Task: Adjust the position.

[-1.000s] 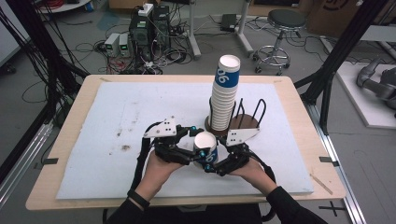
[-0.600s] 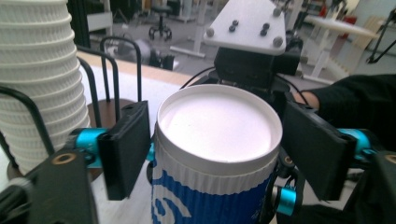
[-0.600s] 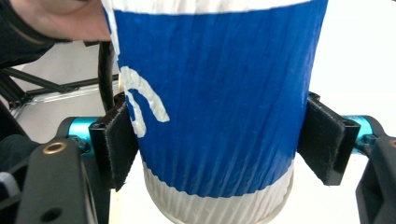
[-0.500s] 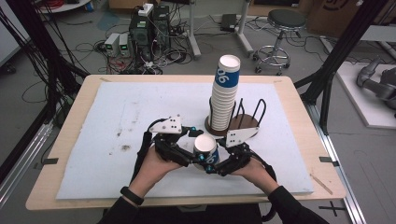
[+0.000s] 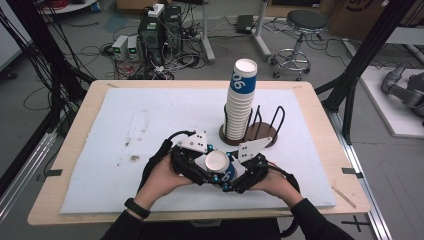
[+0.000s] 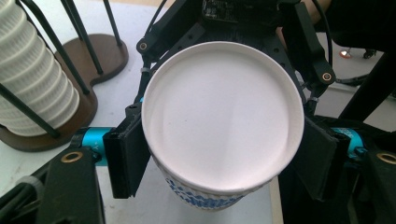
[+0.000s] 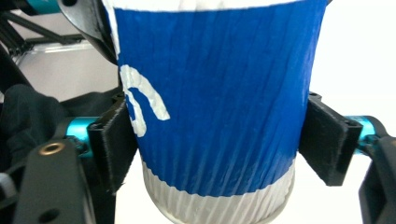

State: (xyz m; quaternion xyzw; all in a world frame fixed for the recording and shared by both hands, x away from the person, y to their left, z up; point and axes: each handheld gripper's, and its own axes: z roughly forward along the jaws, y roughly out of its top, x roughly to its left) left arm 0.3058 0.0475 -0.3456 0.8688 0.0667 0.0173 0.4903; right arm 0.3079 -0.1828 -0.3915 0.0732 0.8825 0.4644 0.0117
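Both tongs pinch one paper cup (image 5: 218, 163): left gripper (image 5: 196, 165) under its rim, right gripper (image 5: 240, 172) mid-wall; cup stack (image 5: 240, 102) just beyond.

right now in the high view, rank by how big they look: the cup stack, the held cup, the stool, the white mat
1. white mat
2. cup stack
3. stool, though it stands farther off, so its rank is unsure
4. held cup, about the stool's size

Even indoor light, soft shadows, white backdrop blown out in right gripper view, close-ups slightly soft, high view grainy
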